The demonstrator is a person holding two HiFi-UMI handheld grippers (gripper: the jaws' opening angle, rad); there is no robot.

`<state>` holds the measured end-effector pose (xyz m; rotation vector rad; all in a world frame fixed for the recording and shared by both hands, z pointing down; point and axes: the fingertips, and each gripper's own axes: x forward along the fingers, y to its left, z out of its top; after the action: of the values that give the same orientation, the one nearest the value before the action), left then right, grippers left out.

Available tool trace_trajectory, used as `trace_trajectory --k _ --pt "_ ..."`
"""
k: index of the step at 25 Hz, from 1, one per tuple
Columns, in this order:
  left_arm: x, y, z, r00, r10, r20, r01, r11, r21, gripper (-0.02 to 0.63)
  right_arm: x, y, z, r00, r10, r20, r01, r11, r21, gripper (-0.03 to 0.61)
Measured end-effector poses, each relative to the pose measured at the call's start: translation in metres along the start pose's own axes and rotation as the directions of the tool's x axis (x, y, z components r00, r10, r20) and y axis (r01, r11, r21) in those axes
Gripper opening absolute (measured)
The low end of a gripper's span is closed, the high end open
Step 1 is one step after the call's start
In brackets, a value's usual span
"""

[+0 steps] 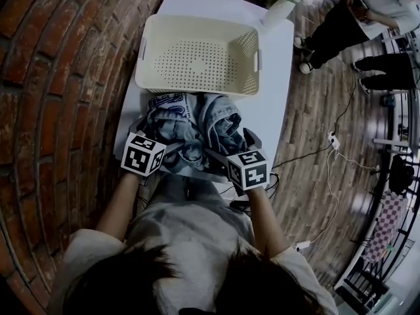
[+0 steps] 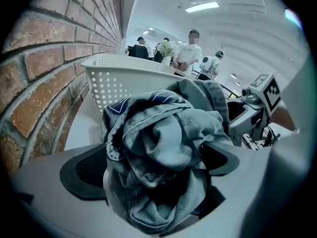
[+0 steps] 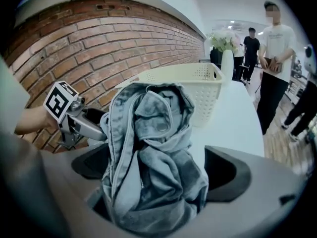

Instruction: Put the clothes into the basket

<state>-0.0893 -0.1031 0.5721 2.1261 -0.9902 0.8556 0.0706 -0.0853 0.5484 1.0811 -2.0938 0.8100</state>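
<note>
The clothes [image 1: 190,131] lie in a bunched denim-and-grey heap at the lower centre of the head view, on the near end of the white table [image 1: 279,104], right against the near wall of the empty basket [image 1: 148,52]. The left gripper [image 2: 156,161] and right gripper [image 3: 158,170] both stand spread as wide as they go, with folds of cloth between the pads but nothing pinched yet. The risk is a shallow bite: if either catches only an outer fold, the heap may sag and slide off the table's near edge. Trailing cloth could also snag the rim and shove the light basket toward the vase [image 1: 278,12] behind it.
</note>
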Motion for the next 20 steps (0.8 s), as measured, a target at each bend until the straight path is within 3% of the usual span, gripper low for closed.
trace_trajectory --k 9,12,16,20 --pt "0.019 0.005 -0.014 0.995 -0.013 -0.103 0.017 0.999 0.034 0.589 0.024 -0.003 -0.015 0.992 0.013 -0.126 -0.014 1.000 -0.005 0.577" --pt "0.029 0.008 -0.022 0.988 -0.035 -0.152 0.036 0.999 0.007 0.589 0.035 0.001 -0.026 0.979 0.091 -0.182 -0.075 0.993 0.090 0.577" --pt "0.035 0.009 -0.028 0.976 -0.057 -0.210 0.058 0.998 -0.003 0.589 0.050 0.011 -0.036 0.943 0.235 -0.238 -0.188 0.961 0.203 0.577" --pt "0.040 0.008 -0.029 0.969 -0.065 -0.237 0.067 0.998 0.000 0.589 0.061 0.011 -0.040 0.916 0.286 -0.282 -0.235 0.951 0.201 0.577"
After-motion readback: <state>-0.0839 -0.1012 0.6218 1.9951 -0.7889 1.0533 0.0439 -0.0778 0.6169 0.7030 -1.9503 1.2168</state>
